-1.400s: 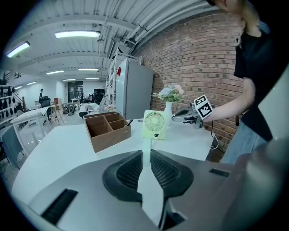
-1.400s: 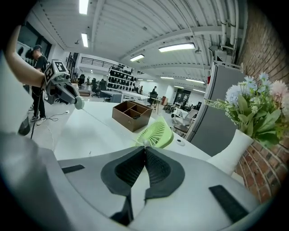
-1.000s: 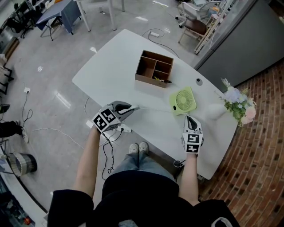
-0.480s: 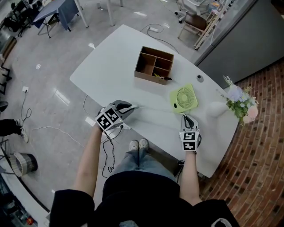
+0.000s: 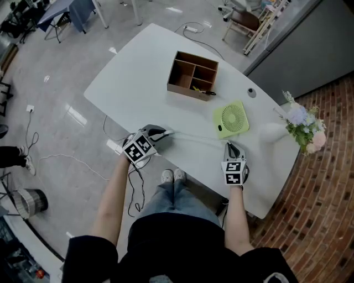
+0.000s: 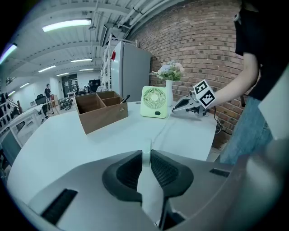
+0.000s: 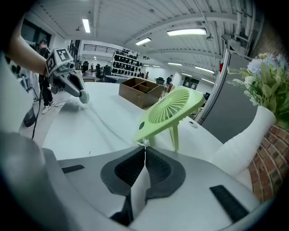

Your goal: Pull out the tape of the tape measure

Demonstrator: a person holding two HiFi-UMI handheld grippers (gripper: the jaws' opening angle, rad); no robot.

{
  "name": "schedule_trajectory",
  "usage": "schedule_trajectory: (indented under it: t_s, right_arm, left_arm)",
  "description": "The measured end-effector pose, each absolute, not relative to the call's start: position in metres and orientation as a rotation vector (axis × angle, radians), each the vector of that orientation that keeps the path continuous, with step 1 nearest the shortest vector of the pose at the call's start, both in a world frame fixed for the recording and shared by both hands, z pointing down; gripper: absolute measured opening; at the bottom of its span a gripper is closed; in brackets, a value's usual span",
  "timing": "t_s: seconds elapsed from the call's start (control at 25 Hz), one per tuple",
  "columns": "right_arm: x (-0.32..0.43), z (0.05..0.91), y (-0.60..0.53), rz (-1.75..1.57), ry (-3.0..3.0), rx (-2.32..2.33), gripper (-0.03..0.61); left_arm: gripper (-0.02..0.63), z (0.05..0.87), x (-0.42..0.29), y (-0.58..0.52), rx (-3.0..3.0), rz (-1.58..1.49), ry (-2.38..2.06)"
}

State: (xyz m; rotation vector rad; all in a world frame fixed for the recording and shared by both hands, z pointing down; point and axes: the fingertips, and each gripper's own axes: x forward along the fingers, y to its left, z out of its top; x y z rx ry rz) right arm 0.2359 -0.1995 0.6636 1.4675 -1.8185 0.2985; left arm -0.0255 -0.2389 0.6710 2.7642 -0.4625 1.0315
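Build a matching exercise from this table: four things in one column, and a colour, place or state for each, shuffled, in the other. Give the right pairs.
1 wooden box
2 fan
3 vase
4 tape

A light green
B stretched from left gripper to right gripper
C divided into compartments
D holding flowers

Pairs: 1-C, 2-A, 3-D, 4-B

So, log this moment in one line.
left gripper: shut on white tape measure | right gripper: shut on thin white tape | tape: extended

Open-plan lab or workshop hall, bare brick wall [image 6: 198, 40], ceiling strip lights [image 7: 186, 32], exposed pipes [image 6: 135, 13], storage racks [image 7: 124, 63], polished grey floor [image 5: 61, 94], white table [image 5: 138, 83], office chair [image 5: 243, 19]
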Motion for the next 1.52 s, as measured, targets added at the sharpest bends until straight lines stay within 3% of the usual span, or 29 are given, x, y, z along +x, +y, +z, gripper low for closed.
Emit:
schedule_trajectory:
  t_s: [0.84,1.2,1.52]
  right_arm:
    - [0.241,0.684,-0.195,0.392,-1.791,1.463,0.026]
    - [0.241,0.683,-0.193,0.433,-1.808,1.480,0.085]
    - [0.244,0.675,-0.193,0.449,-1.842,1.524,0.130]
  left_arm:
    - [0.075,0.679,-0.012,-0.237,2.775,1.129,-0.401]
    - [0.088,0.680,-0.011,-0.239,2.754,1.126,-0.404]
    - [0.147,0.675,-0.006,-0.239,2.753,1.073,-0.420]
